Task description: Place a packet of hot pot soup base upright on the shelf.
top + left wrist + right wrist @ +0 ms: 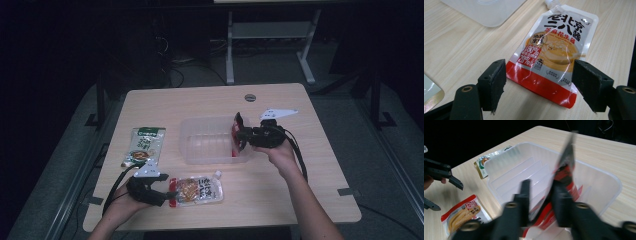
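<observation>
Two tongs at work. Right tongs (239, 134) apart, red pouch (237, 131) upright between jaws at right wall of clear tub (207, 141); pouch may topple outside. Left tongs (167, 192) apart, straddling near edge of sauce pouch (196, 189) flat on surface (280, 190); closing may skid it.

Red pouch (564, 173) between the right tongs (540, 202): motion-blurred, label unreadable.

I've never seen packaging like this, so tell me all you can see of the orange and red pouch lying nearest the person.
The sauce pouch is glossy soft plastic with a white top bearing black lettering, an orange picture panel, a red bottom band and a small white spout. It lies flat on the table, spout towards the clear tub. The left gripper has its open jaws either side of the red end, not squeezing.
</observation>
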### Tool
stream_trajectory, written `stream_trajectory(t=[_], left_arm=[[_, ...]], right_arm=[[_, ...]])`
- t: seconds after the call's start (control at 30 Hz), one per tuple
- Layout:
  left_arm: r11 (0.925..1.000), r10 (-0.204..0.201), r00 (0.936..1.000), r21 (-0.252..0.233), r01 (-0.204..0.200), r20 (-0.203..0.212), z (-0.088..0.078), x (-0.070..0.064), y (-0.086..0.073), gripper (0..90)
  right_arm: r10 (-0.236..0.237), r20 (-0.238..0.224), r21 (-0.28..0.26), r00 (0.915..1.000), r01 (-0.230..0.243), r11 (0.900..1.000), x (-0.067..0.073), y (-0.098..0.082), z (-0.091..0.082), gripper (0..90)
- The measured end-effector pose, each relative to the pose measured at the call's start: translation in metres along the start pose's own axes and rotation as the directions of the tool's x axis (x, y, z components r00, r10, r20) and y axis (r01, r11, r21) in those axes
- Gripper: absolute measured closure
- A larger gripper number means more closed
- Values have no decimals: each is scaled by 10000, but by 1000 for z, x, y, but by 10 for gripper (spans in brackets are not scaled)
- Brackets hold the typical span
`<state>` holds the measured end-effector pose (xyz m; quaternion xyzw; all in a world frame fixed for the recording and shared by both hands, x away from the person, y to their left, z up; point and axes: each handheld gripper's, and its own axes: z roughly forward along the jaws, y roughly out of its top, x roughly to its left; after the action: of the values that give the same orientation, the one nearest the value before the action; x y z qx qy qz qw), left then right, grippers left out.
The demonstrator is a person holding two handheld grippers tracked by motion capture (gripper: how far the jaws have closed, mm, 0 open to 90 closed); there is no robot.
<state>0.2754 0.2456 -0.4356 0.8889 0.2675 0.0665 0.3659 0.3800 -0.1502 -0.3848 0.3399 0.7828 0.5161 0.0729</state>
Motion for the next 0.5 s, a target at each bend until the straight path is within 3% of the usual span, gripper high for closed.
stream_trajectory(t=[0.07, 0.2, 0.37, 0.5], left_arm=[[10000, 1, 10000, -6, -1, 2, 0, 0, 0, 274], [10000, -8, 10000, -9, 8, -1, 0, 0, 0, 274], [10000, -59, 10000, -57, 59, -3, -1, 0, 0, 274], [10000, -7, 10000, -57, 7, 18, -1, 0, -1, 274]], right_arm=[[30, 53, 98, 10000, -31, 9999, 0, 0, -2, 474], [3, 249, 209, 9997, -8, 9998, 2, 0, -8, 367], [-58, 208, 282, 9998, 53, 9996, 5, -2, -18, 284], [-522, 403, 644, 9978, 495, 9967, 10, -6, -26, 265]])
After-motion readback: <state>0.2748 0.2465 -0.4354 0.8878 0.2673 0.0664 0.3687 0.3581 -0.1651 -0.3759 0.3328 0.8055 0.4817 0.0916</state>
